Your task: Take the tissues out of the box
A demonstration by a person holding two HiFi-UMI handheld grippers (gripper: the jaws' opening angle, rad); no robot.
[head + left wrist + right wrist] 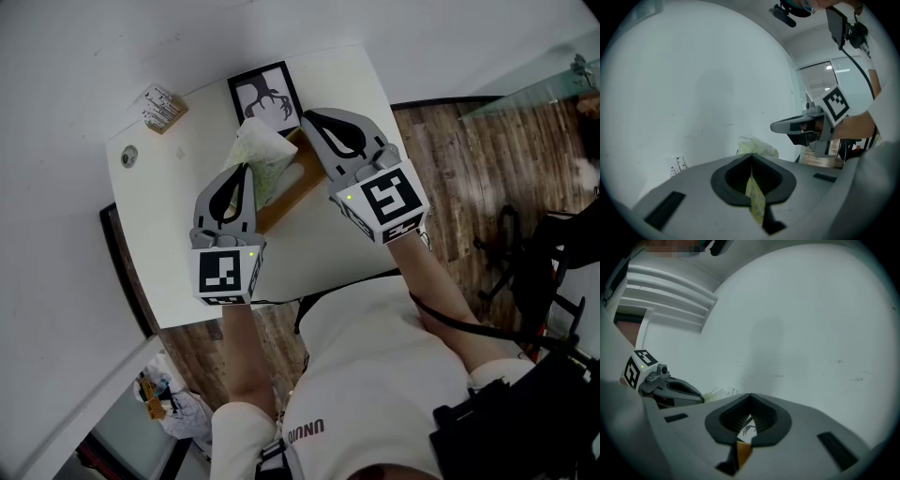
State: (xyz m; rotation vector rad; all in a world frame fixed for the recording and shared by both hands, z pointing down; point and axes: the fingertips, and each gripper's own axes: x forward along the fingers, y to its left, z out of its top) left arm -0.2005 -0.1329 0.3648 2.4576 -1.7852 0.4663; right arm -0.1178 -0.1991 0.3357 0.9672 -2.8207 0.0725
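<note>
Fingers of left gripper (751, 156) clamped on tissue (755, 204), right gripper (750, 396) pressed together — head view shows tissue above box (281, 202)

The tissue (265, 159) is thin, soft, crumpled paper with a faint pale-yellow print. The box (292, 183) at its 4 o'clock is smooth and brown, either card or wood. The left tool (246, 171) and the right tool (306, 116) are matt grey plastic with black ribbed pads (761, 414). The table (169, 234) is smooth, matt white. The floor (469, 178), at the table's 3 o'clock, is wood planking with a slight sheen.
</note>
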